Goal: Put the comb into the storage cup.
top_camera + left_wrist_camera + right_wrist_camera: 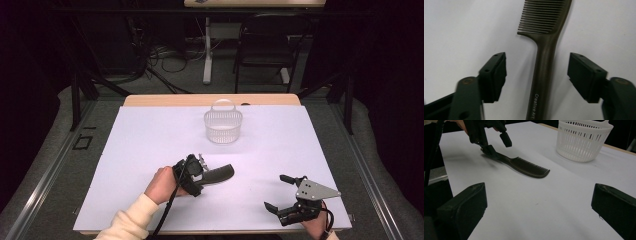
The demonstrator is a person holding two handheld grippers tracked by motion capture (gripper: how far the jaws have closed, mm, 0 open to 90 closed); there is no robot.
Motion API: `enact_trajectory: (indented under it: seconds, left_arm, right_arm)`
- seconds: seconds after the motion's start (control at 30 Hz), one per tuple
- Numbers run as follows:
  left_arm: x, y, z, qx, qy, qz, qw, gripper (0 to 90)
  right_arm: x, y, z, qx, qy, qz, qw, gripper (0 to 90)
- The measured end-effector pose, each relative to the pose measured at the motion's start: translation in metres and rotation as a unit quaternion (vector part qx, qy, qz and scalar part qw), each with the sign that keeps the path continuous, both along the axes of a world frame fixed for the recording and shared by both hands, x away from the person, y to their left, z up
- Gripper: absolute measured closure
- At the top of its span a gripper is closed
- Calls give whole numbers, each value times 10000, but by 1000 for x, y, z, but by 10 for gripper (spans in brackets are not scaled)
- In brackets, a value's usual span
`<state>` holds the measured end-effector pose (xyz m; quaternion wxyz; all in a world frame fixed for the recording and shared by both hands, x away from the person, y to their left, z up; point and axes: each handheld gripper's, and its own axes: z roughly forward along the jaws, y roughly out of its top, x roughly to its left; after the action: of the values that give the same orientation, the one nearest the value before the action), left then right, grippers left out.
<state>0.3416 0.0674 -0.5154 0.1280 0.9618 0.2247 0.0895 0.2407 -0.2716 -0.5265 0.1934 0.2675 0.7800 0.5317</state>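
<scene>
Here the left gripper (537, 75) straddles the comb's (544, 70) handle at mid-frame, jaws parted and clear of it on both sides. If they close off-centre, the slim handle could skid across the white table (150, 150). The right gripper (285, 192) waits open, lower right.

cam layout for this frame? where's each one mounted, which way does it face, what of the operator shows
High view: above the person's side, looking forward and down on the white table; both forearms, left tool, right tool show.
Left gripper view: on the left tool, looking along its jaws down at the comb handle, which lies between them untouched.
Right gripper view: on the right tool, low over the table, facing the comb, basket and left tool.
Shared: all three show the comb.
</scene>
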Motion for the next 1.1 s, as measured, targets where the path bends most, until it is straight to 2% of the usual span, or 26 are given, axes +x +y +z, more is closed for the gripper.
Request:
enact_trajectory:
  seconds: [0.47, 0.63, 0.73, 0.97, 1.03, 1.1]
  left_arm:
    - [13, -12, -8, 92, 501, -115, 9986, 567]
    - [18, -13, -9, 139, 724, -225, 9970, 618]
    - [20, -13, -10, 124, 760, -284, 9966, 671]
    - [23, -14, -9, 207, 879, -413, 9951, 709]
    - [24, -13, -9, 165, 838, -437, 9954, 712]
    - [24, -12, -8, 109, 899, -448, 9949, 713]
  right_arm:
    - [1, 1, -1, -60, 53, 2, 10000, 0]
    - [0, 1, -1, -124, 51, -28, 9999, 0]
    - [1, 1, -1, -135, 60, -12, 9999, 0]
    - [1, 1, -1, -142, 59, -6, 9999, 0]
    - [1, 1, -1, -145, 61, -12, 9999, 0]
    - [1, 1, -1, -139, 62, -14, 9999, 0]
